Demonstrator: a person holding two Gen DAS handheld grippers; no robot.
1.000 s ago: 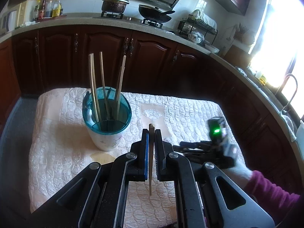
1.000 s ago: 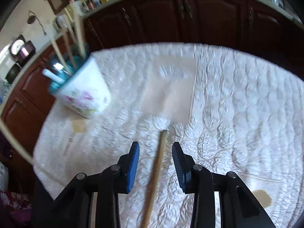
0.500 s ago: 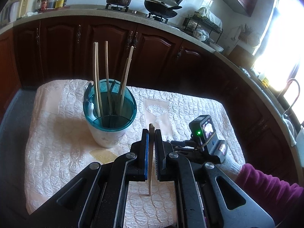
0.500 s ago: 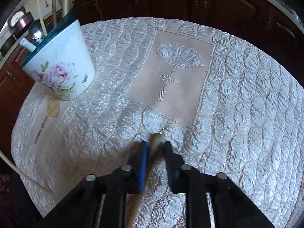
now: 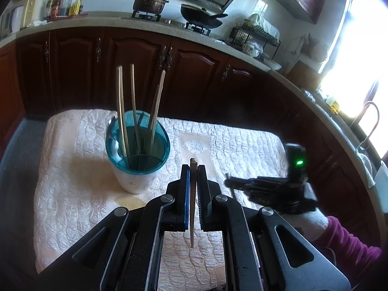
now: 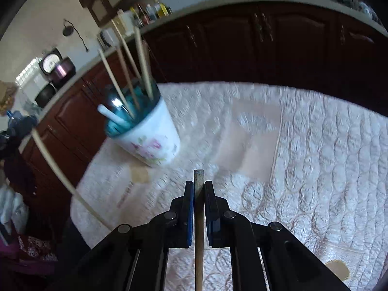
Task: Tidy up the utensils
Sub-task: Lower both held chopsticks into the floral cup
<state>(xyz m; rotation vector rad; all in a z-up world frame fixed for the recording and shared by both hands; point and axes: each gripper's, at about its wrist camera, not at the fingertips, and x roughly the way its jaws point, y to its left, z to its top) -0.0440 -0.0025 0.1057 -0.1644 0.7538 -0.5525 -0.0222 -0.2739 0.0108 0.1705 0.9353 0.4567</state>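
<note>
Left gripper (image 5: 193, 169) and right gripper (image 6: 199, 185) each clamp a chopstick (image 6: 198, 208); holder (image 5: 137, 160) stands apart on open cloth (image 5: 230, 140).

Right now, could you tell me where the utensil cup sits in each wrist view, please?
Left wrist view: cup left of centre, just beyond and left of the jaws.
Right wrist view: cup in the left half, tilted and blurred.
Shared landmark: the beige fan panel on the quilt, right of the cup in both.
</note>
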